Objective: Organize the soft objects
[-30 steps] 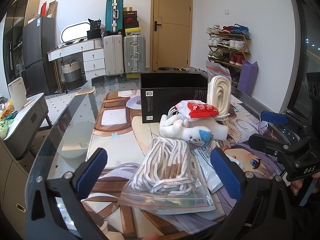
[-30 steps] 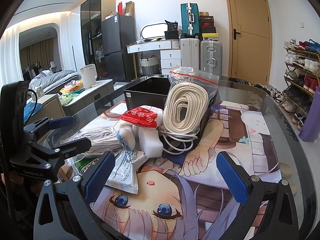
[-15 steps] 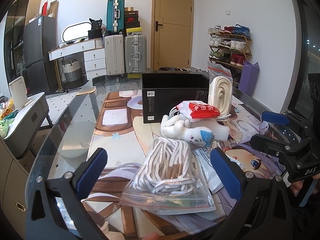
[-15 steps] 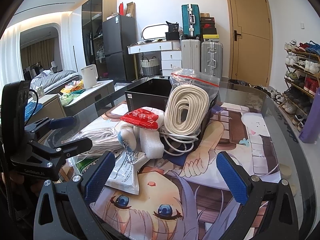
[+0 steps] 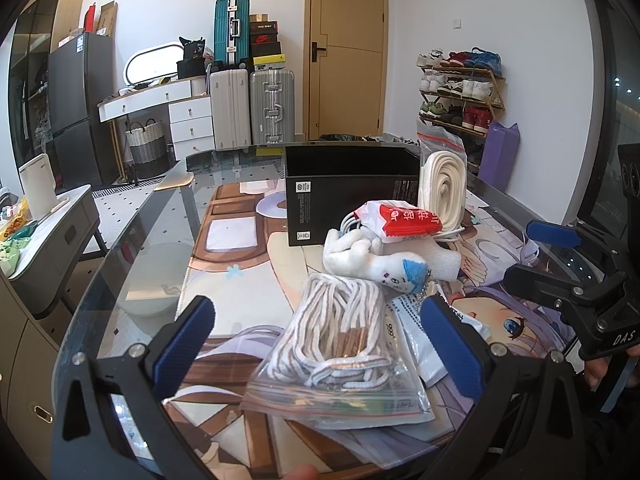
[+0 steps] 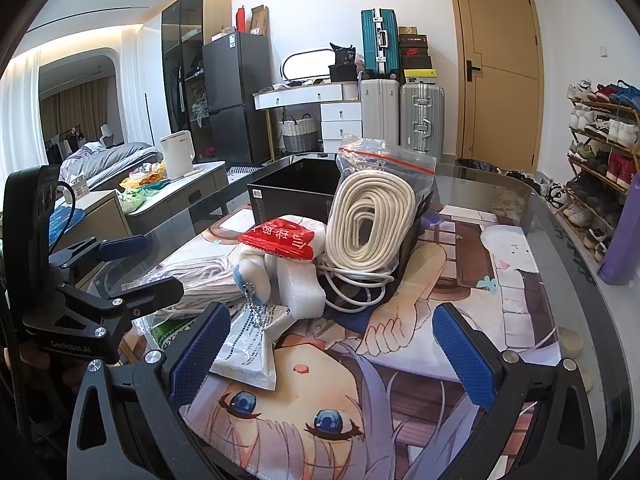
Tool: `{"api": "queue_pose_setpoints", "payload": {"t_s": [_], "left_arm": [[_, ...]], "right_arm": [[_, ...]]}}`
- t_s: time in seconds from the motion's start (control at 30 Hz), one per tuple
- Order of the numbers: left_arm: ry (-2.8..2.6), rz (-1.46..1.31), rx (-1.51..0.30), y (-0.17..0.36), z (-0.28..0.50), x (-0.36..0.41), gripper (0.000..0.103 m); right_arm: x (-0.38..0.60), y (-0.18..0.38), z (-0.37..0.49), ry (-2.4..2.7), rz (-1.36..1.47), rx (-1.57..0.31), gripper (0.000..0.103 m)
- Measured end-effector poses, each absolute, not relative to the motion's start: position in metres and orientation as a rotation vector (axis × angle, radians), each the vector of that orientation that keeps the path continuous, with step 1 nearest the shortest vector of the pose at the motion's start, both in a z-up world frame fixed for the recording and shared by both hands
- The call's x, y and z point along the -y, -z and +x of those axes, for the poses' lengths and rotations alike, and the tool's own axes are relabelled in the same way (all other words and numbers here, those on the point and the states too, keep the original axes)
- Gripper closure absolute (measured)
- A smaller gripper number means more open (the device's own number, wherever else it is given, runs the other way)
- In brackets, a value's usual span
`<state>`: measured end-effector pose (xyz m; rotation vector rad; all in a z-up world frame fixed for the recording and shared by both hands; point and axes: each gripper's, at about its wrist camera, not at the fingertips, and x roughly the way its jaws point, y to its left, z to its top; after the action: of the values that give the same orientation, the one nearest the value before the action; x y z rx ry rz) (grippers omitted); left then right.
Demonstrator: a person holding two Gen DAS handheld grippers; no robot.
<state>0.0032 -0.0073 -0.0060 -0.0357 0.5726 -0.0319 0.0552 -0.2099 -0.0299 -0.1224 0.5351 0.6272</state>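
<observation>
A glass tabletop (image 6: 560, 216) with a cartoon mat (image 6: 400, 360) holds the soft pile: bagged rope (image 6: 372, 220), a plush toy (image 5: 384, 264), bagged cords (image 5: 340, 336), beside a black box (image 5: 352, 188). Both the left gripper (image 5: 316, 336) and the right gripper (image 6: 328, 344) have fingers wide open, holding nothing. The mat's right side is bare.

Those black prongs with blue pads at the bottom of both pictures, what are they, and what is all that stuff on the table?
They are hand-held grabbing tools; a person carries one in each hand, each with its own camera. One picture looks along the left tool, the other along the right tool. Both are open and hold nothing. On the glass table lie a bag of striped cord, a white plush toy, a red packet, a bag of coiled rope and a black box.
</observation>
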Motion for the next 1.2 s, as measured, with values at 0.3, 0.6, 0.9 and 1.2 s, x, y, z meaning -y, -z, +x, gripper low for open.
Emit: {"api": "queue_pose_setpoints", "payload": {"t_s": [0.3, 0.6, 0.9, 1.2], "left_arm": [[0.024, -0.030, -0.585, 0.009, 0.004, 0.007, 0.000], [0.033, -0.007, -0.623, 0.015, 0.010, 0.011, 0.000], [0.095, 0.002, -0.661, 0.021, 0.016, 0.018, 0.010], [0.163, -0.013, -0.686, 0.024, 0.020, 0.019, 0.048]], "right_arm": [[0.211, 0.029, 0.058, -0.621, -0.120, -0.542, 0.000], [0.207, 0.027, 0.065, -0.609, -0.109, -0.551, 0.000], [0.206, 0.026, 0.072, -0.611, -0.104, -0.561, 0.000], [0.204, 0.028, 0.073, -0.617, -0.104, -0.569, 0.000]]}}
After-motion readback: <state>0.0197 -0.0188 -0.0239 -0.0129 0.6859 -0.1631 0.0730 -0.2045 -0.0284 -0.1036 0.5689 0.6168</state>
